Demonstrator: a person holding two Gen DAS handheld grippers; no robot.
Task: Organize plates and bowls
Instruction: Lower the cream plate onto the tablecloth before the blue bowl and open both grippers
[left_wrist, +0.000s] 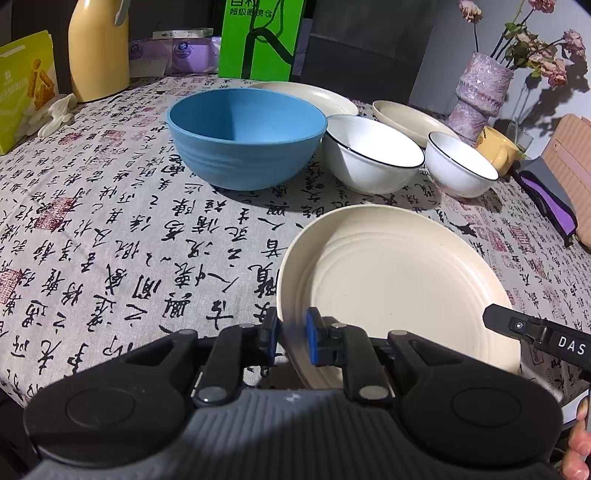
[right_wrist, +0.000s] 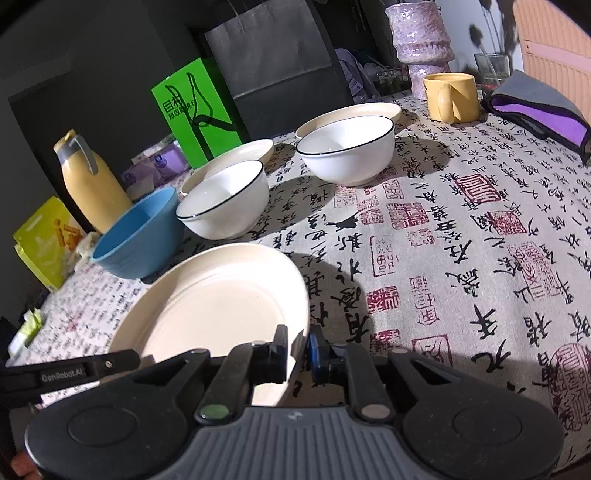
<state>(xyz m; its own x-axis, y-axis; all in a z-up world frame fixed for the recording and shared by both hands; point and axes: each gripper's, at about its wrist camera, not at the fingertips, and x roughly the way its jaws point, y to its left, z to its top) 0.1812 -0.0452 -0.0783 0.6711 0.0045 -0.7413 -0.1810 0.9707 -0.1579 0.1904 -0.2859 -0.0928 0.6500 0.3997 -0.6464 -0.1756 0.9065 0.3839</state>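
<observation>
Left wrist view: my left gripper pinches the cream plate by its near-left rim; my right gripper straddles the opposite rim, jaws narrow, keeping it steady near the tabletop's front edge, for stacking, I judge.

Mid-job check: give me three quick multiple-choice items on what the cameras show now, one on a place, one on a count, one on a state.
1. Where is the blue bowl?
A. beside the larger white bowl
B. on the cream plate
C. inside the yellow mug

2. How many white bowls with dark rims?
A. one
B. two
C. four

3. What is the left hand-held gripper doing?
A. hanging open above the table
B. gripping the mug
C. straddling the cream plate's rim

Answers: 1 A, the two bowls stand next to each other; 2 B, the larger and the smaller white bowl; 3 C, the rim sits between its blue pads.
</observation>
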